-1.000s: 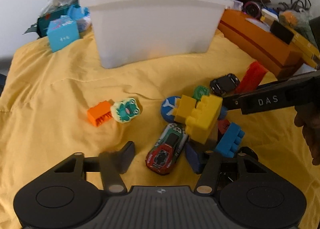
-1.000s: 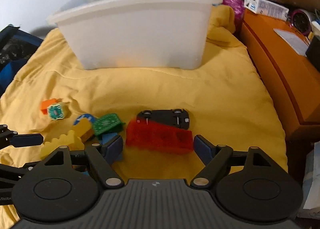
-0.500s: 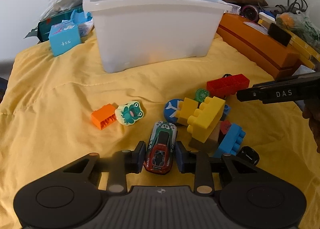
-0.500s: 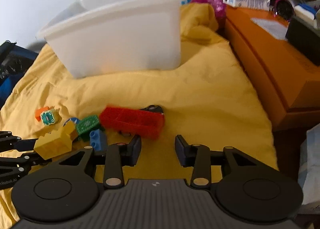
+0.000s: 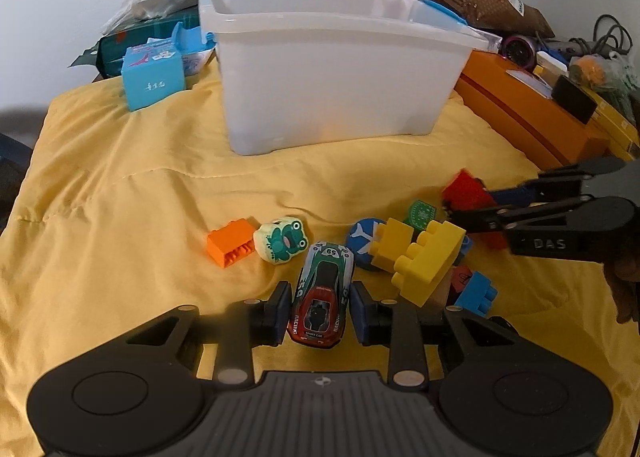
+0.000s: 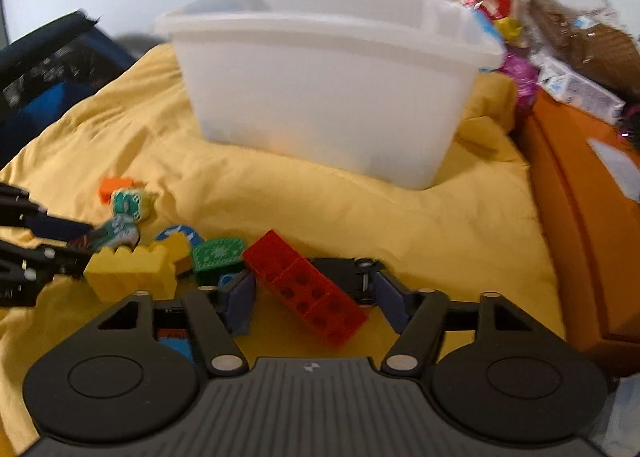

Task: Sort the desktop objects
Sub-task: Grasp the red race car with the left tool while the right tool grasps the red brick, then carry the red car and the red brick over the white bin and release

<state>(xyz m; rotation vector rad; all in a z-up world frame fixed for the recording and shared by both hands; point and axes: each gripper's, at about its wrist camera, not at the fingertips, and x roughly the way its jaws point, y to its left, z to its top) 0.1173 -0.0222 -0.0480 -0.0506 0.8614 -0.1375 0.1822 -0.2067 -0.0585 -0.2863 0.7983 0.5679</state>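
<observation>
My left gripper (image 5: 319, 307) is shut on a red and green toy racing car (image 5: 322, 295) on the yellow cloth (image 5: 120, 237). My right gripper (image 6: 314, 295) is open around a long red brick (image 6: 306, 293) that lies slanted between its fingers; a black toy car (image 6: 348, 277) lies just behind it. The right gripper also shows in the left wrist view (image 5: 472, 213) at the red brick (image 5: 466, 191). A big yellow brick (image 5: 424, 259), an orange brick (image 5: 230, 243) and a frog eraser (image 5: 282, 239) lie nearby. The white bin (image 5: 328, 69) stands behind.
A blue disc (image 5: 362, 235), a green tile (image 5: 422, 211) and a small blue brick (image 5: 476, 293) lie in the toy pile. A blue box (image 5: 154, 77) stands at the back left. Orange boxes (image 5: 528, 113) and clutter line the right side.
My left gripper closed on the toy racing car. My right gripper swung left toward the bin, opened wider and now straddles the red brick, which has turned slantwise.
</observation>
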